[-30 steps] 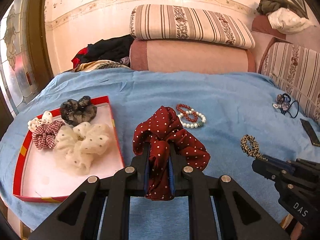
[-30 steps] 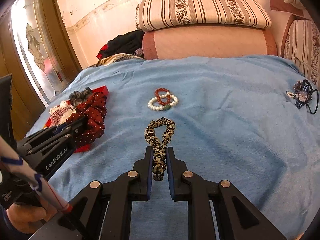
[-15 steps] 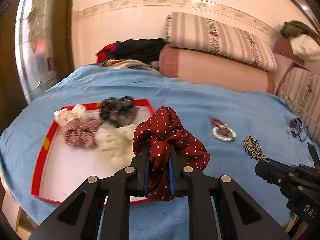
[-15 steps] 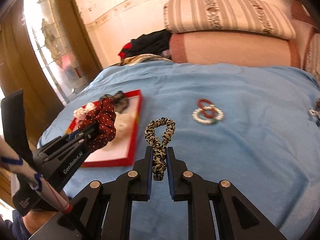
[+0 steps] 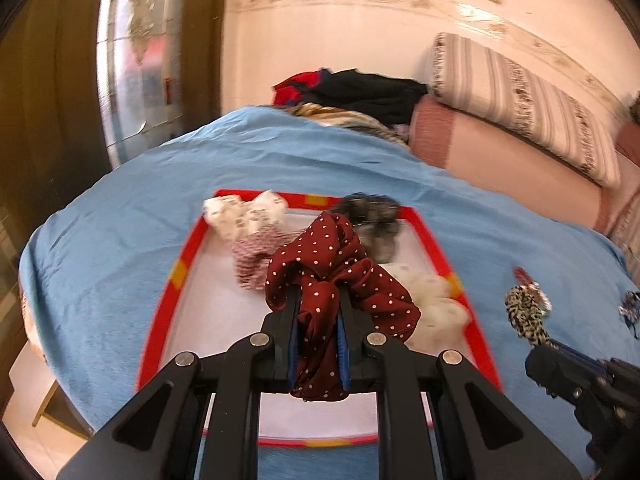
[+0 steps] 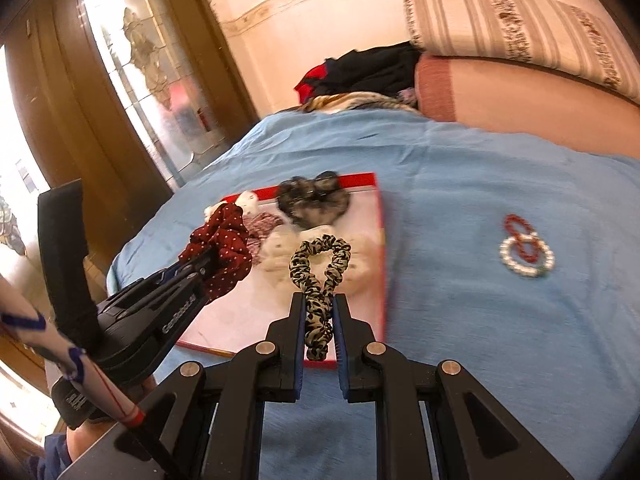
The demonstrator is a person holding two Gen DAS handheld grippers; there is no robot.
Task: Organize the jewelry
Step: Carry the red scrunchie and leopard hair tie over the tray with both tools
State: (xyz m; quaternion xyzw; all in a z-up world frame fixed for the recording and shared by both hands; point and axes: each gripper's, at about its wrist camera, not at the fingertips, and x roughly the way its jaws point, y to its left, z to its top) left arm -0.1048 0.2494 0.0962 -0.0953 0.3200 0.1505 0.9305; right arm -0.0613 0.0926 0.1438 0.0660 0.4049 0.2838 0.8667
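My left gripper (image 5: 318, 308) is shut on a dark red polka-dot scrunchie (image 5: 340, 276) and holds it above the red-rimmed white tray (image 5: 188, 268); it also shows in the right wrist view (image 6: 220, 244). My right gripper (image 6: 318, 304) is shut on a leopard-print scrunchie (image 6: 320, 276), held over the tray's right edge (image 6: 382, 240); the scrunchie also shows in the left wrist view (image 5: 524, 312). The tray holds a white scrunchie (image 5: 244, 208), a red checked one (image 5: 252, 256), a grey one (image 5: 372, 216) and a cream one (image 5: 432, 296).
Everything lies on a blue bedspread (image 6: 480, 320). A red bead bracelet and a pearl bracelet (image 6: 526, 248) lie right of the tray. Striped pillows (image 6: 520, 28), a pink bolster and a clothes pile (image 5: 360, 92) sit at the back. A wooden door stands left.
Both grippers have swung left with their scrunchies, from over the open bedspread to over the tray. The bracelets now lie off to the right.
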